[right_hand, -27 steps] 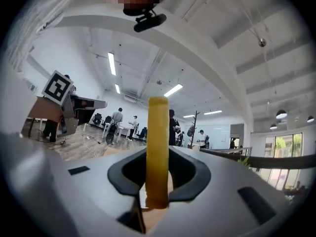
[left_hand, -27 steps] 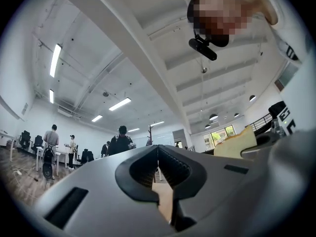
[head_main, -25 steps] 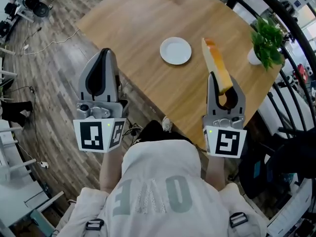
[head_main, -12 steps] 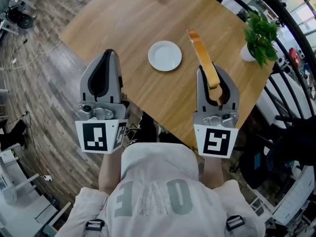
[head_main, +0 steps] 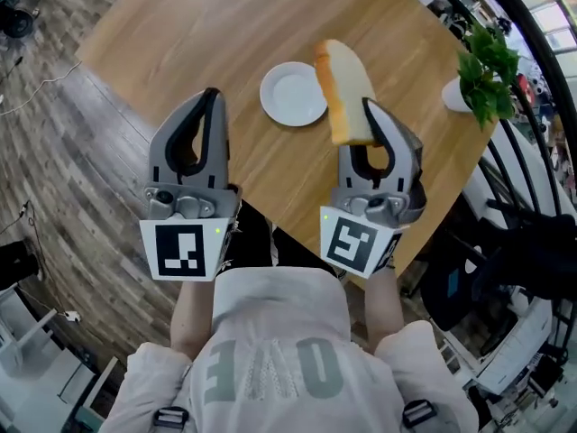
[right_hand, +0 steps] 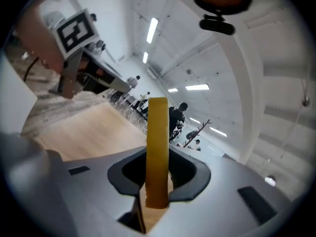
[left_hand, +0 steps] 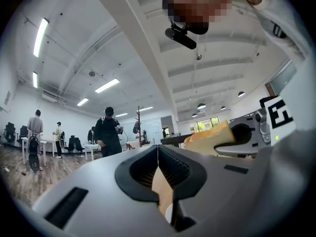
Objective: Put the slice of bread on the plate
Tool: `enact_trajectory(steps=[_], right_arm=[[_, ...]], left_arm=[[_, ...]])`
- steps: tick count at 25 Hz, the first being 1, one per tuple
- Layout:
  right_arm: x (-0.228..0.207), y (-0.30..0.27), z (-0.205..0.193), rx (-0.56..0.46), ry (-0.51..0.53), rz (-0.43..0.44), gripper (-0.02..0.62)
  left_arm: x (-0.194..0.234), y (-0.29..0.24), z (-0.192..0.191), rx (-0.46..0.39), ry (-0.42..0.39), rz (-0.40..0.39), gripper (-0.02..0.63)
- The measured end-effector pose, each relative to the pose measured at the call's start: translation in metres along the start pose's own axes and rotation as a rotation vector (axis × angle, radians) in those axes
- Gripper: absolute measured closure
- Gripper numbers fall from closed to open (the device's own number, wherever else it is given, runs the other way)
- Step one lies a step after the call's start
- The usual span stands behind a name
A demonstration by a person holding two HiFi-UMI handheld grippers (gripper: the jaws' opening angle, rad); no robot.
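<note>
A slice of bread (head_main: pixel 343 88) with a tan crust is held above the round wooden table (head_main: pixel 207 25), and my right gripper (head_main: pixel 368 120) is shut on its near end. Its far end reaches over the right edge of the small white plate (head_main: pixel 287 96). In the right gripper view the slice (right_hand: pixel 158 147) stands edge-on between the jaws of the right gripper (right_hand: pixel 157 181). My left gripper (head_main: pixel 213 99) hovers by the table's near edge, left of the plate, shut with nothing in it. In the left gripper view its jaws meet (left_hand: pixel 158 154), and the bread (left_hand: pixel 210 137) shows to the right.
A potted green plant (head_main: pixel 487 61) stands near the table's right edge. Dark railings (head_main: pixel 541 79) curve past at the right. Wooden floor (head_main: pixel 54 124) lies left of the table. Several people (left_hand: pixel 107 130) stand far off in the room.
Both grippers have come forward over the table and lower. The right one has rolled, so the bread now shows its broad face and has shifted left to the plate's edge.
</note>
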State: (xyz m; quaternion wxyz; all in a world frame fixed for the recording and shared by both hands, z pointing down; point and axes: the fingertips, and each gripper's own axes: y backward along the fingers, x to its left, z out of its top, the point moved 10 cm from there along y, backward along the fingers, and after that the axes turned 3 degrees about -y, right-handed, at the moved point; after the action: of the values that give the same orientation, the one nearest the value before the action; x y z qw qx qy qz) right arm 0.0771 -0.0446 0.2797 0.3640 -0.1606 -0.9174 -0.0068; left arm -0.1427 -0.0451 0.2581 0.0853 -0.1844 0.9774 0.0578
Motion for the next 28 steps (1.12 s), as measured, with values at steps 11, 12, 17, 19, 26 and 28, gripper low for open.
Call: enact_trajectory(steps=[11, 12, 17, 19, 26, 28], right_arm=[[0.072, -0.073, -0.048, 0.139, 0.371, 0.308, 0.502], [0.076, -0.077, -0.051, 0.148, 0.377, 0.326, 0.502], [0.095, -0.097, -0.068, 0.170, 0.434, 0.362, 0.502], [0.101, -0.103, -0.075, 0.183, 0.454, 0.371, 0.502], [0.113, -0.120, -0.096, 0.205, 0.485, 0.341, 0.502], [0.115, -0.123, -0.102, 0.210, 0.494, 0.349, 0.502]], left_arm=[[-0.013, 0.002, -0.052, 0.153, 0.027, -0.042, 0.597], [-0.013, 0.001, -0.057, 0.168, 0.022, -0.050, 0.597], [-0.012, -0.004, -0.078, 0.203, 0.041, -0.055, 0.597], [-0.010, -0.009, -0.087, 0.205, 0.032, -0.062, 0.597], [-0.002, -0.021, -0.110, 0.260, 0.046, -0.022, 0.597], [-0.001, -0.022, -0.113, 0.268, 0.049, -0.013, 0.597]])
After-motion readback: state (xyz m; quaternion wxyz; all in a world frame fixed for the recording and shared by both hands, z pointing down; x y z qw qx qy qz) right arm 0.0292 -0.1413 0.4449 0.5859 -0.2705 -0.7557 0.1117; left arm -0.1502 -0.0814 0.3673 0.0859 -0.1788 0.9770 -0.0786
